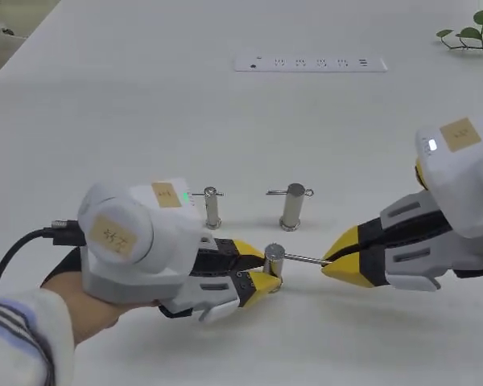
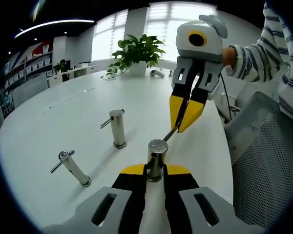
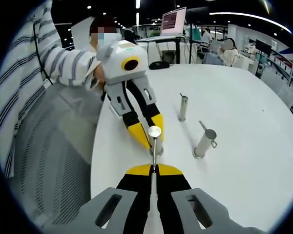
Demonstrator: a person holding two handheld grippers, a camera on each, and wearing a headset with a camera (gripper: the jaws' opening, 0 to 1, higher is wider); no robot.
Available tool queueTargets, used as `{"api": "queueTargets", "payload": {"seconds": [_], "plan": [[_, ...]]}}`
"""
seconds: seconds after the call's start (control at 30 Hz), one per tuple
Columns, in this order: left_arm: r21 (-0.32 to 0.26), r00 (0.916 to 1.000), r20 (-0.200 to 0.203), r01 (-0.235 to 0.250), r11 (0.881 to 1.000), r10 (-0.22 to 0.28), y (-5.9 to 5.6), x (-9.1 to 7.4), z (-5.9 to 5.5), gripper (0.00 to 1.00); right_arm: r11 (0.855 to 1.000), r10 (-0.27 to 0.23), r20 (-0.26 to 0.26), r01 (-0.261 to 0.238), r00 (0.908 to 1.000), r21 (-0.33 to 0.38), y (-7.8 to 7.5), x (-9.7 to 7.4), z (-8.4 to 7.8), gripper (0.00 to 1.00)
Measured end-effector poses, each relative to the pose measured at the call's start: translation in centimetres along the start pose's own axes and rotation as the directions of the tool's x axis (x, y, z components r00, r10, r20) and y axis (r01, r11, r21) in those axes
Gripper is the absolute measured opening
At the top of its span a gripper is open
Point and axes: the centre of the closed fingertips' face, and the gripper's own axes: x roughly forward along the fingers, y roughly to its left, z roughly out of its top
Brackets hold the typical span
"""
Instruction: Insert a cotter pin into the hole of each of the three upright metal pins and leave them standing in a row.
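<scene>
White workbench [image 1: 129, 104] carries three short steel cylinder pins. The back-left pin [image 1: 212, 209] and back-right pin [image 1: 292, 209] stand upright with a wire through each top, so I judge them done. My yellow-tipped left gripper [image 1: 263, 265] is clamped on the nearest steel pin [image 1: 274, 259], steadying it upright. My right gripper [image 1: 332, 261] is pinched tight on the thin wire cotter pin [image 1: 307, 259], whose free end meets that pin's head, apparently at the hole.
</scene>
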Motion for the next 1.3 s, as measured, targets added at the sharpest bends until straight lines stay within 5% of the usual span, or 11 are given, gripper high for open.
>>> {"api": "queueTargets", "payload": {"seconds": [0.5,1.3], "plan": [[-0.003,1.0000,-0.002,-0.002,1.000,0.002,0.0,0.0,0.0,0.11,0.999,-0.001,-0.042,-0.001,0.9991,-0.052,-0.2,0.7,-0.2,0.03],[-0.016,0.9993,0.007,-0.036,0.999,0.036,0.0,0.0,-0.4,0.11,1.000,-0.011,-0.025,0.011,0.9996,-0.008,0.3,0.3,-0.6,0.03]]}}
